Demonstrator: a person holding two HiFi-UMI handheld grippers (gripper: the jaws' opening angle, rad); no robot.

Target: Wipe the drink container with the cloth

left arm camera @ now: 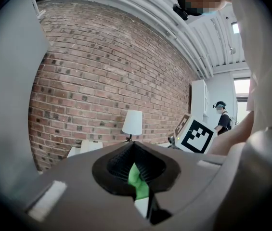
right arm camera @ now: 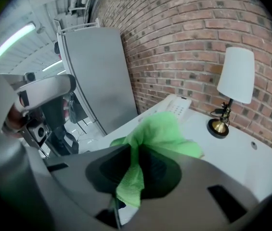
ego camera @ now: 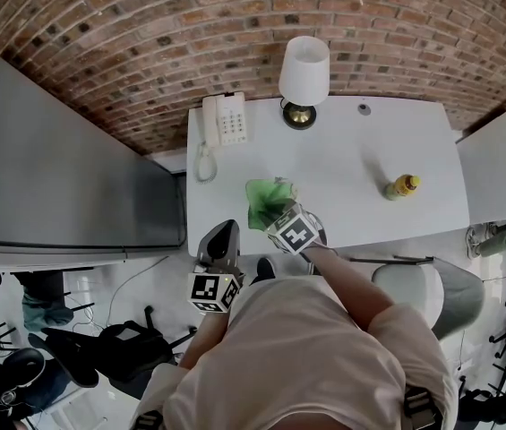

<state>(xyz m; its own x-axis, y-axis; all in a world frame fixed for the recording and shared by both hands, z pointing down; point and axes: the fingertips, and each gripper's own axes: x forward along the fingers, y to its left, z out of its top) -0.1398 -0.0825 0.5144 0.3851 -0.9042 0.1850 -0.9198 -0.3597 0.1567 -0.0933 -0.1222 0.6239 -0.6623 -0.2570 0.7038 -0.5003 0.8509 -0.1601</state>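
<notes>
Holding the green cloth (right arm camera: 160, 134) in my right claw (right arm camera: 133, 172): jaws pinched on a fold, the rest bunched above the near part of the white tabletop (ego camera: 342, 168). Left claw (left arm camera: 135, 165): jaws drawn together, gripping nothing; a sliver of green shows through the slit. It sits just off the tabletop's near edge, left of the cloth. Yellow drink bottle (ego camera: 402, 186) on the tabletop, well right of the cloth, untouched. Lamp (ego camera: 304, 70) and phone (ego camera: 224, 119) at the far side.
</notes>
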